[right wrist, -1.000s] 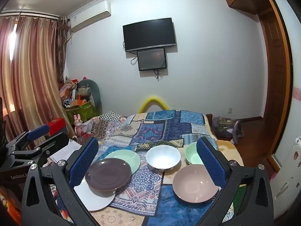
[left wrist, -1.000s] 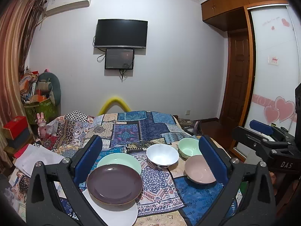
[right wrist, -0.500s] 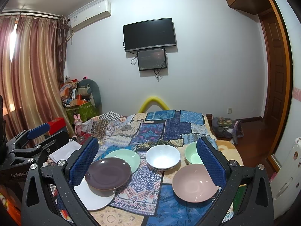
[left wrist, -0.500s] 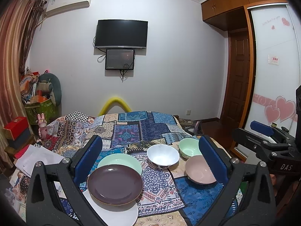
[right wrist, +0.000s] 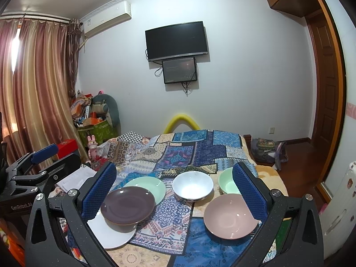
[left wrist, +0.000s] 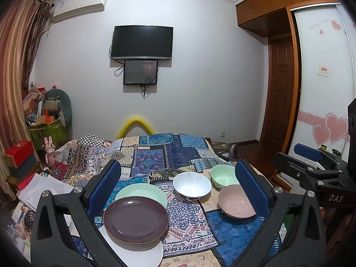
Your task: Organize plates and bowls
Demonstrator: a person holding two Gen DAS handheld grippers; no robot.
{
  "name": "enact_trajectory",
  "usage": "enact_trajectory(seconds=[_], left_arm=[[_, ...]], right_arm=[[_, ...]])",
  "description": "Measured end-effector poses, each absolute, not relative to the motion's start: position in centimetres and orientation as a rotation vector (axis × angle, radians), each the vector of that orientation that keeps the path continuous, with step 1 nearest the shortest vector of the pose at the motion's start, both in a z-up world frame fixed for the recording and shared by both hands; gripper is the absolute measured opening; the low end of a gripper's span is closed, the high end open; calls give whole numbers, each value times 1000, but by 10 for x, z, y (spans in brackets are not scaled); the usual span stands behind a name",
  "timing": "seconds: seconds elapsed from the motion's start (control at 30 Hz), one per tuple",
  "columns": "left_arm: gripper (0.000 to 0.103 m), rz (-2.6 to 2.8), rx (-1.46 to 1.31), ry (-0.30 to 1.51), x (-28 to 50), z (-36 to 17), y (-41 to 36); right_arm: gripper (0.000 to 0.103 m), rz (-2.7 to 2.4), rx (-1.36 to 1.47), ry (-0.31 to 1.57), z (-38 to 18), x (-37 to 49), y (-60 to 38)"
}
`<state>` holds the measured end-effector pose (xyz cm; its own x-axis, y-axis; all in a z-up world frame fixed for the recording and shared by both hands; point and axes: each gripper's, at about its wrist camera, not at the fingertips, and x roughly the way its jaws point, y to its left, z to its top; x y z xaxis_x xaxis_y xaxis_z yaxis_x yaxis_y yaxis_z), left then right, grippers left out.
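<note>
Patchwork cloth [right wrist: 184,153] carries plates and bowls below wall television [right wrist: 176,41].

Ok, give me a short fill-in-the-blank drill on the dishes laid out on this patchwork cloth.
1. The purple plate rests partly on a ____ plate.
2. The dish between the green plate and the green bowl is a ____ bowl.
3. The left gripper and right gripper are both ____.

Missing words: white; white; open

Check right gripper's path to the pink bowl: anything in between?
Nothing visible. The right gripper hangs open above the patchwork cloth, and the pink bowl sits uncovered just inside its right jaw; the white bowl lies farther back.
</note>
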<state>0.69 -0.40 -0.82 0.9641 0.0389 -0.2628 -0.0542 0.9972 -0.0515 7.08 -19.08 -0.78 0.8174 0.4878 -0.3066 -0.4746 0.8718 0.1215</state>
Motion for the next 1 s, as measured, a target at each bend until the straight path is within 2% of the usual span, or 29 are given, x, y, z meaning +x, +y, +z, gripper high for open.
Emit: enact_trajectory(seconds=[1.0], left_arm=[[103, 44, -50, 266, 6, -3, -6]], right_arm=[[103, 516, 38, 333, -7, 68, -188]])
